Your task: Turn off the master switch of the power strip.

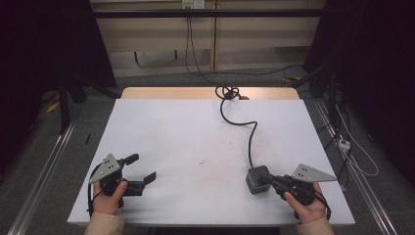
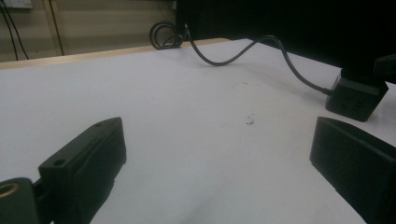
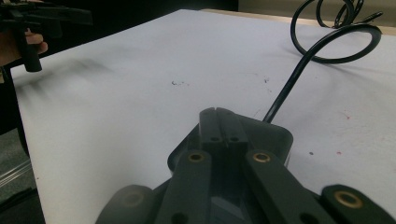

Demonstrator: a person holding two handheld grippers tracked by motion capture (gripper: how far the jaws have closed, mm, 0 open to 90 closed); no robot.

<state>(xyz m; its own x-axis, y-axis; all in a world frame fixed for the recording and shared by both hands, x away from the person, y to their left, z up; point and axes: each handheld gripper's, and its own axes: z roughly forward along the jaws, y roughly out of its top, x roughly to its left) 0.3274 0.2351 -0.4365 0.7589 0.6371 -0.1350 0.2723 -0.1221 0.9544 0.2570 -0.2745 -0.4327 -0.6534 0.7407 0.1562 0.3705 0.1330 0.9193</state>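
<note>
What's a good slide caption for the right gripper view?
Right gripper, jaws shut, above a dark power cube whose black cable loops across the white table.

Room dim, surroundings near black. White table top (image 1: 195, 142) is the brightest area, evenly lit from above, with soft, faint shadows. Left gripper view: near jaws blurred, bluish cast. Right gripper view: grainy, soft smeared shadow at left; no glare.

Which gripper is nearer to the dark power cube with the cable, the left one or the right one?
Right. The right gripper has its jaws closed together over the power cube. The left gripper is far across the table, jaws open, holding nothing.
</note>
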